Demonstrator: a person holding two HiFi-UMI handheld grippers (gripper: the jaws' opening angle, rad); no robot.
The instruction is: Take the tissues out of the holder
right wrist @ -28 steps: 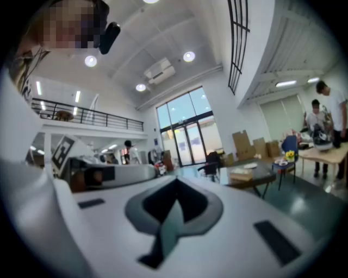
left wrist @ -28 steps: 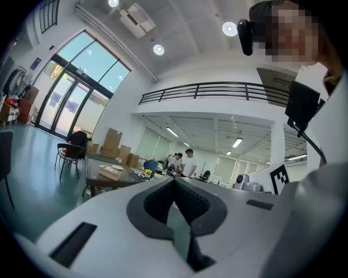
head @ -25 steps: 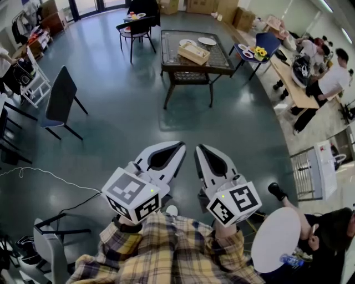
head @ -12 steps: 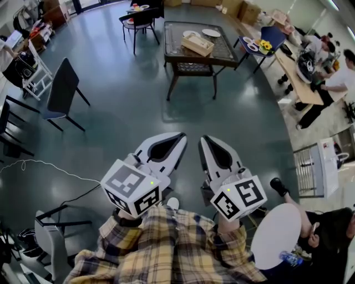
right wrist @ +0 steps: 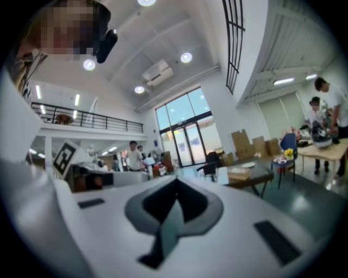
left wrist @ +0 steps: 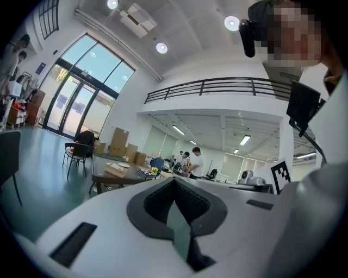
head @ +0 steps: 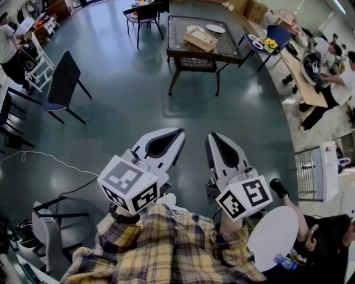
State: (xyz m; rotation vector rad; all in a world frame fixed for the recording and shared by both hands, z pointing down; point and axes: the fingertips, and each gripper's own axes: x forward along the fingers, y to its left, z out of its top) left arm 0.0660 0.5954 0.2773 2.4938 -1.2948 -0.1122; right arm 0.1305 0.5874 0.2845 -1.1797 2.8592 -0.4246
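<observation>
The tissue holder (head: pixel 201 39) is a pale wooden box on a dark glass-topped table (head: pixel 183 52) far across the room. It also shows small in the left gripper view (left wrist: pixel 117 169) and the right gripper view (right wrist: pixel 239 175). My left gripper (head: pixel 180 132) and right gripper (head: pixel 212 136) are held side by side in front of my body, pointing level toward that table over bare floor. Both are shut with nothing between the jaws. A checked shirt covers my arms at the bottom of the head view.
White plates (head: pixel 215 28) lie beside the holder. A black chair (head: pixel 62 86) stands on the left and another chair (head: pixel 145 14) at the back. A blue chair with flowers (head: pixel 267 42) and seated people (head: pixel 324 72) are on the right. A round white table (head: pixel 274 230) is near my right side.
In the head view the right gripper has shifted a little to the right and forward. The far table now sits higher in the picture. Both jaws stay shut.
</observation>
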